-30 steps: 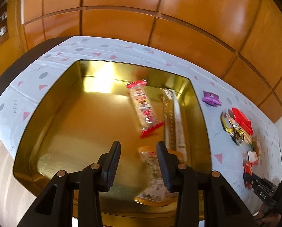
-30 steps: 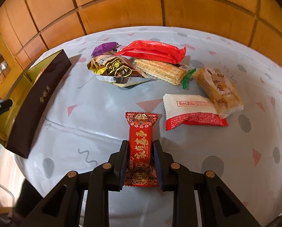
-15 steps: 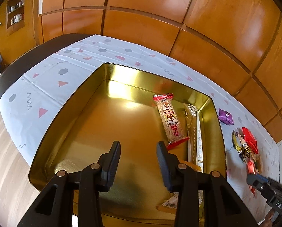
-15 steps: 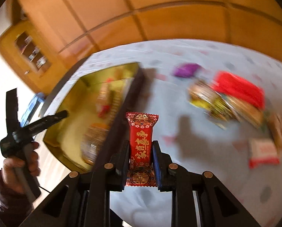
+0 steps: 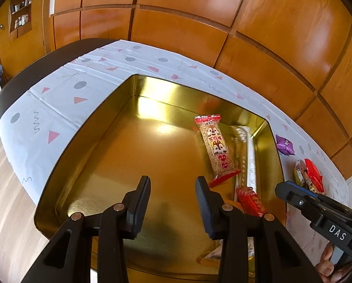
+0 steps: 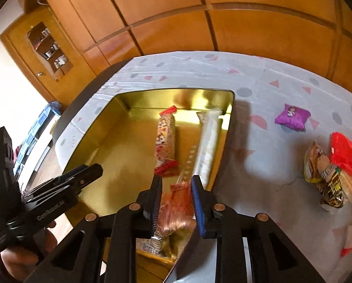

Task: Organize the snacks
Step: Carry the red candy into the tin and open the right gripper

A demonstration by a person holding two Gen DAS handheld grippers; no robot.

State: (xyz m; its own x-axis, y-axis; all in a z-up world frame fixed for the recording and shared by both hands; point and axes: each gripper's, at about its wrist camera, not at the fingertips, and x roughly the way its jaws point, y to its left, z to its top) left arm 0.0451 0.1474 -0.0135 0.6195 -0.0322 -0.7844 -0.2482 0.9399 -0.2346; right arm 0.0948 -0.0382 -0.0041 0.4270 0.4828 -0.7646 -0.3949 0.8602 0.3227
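Right gripper open, blurred red snack lengthwise between.

The shiny gold metal tin ahead of the left hand-held gripper is gleaming; the varnished wooden wall panels are shining.

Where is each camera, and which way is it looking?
Left wrist: sits on the open left gripper, looking down into the gold tin; the right gripper shows at the right edge.
Right wrist: sits on the right gripper, above the tin's near corner, red snack blurred between its fingers; left gripper visible.
Shared: tin, squirrel snack bar, purple packet.
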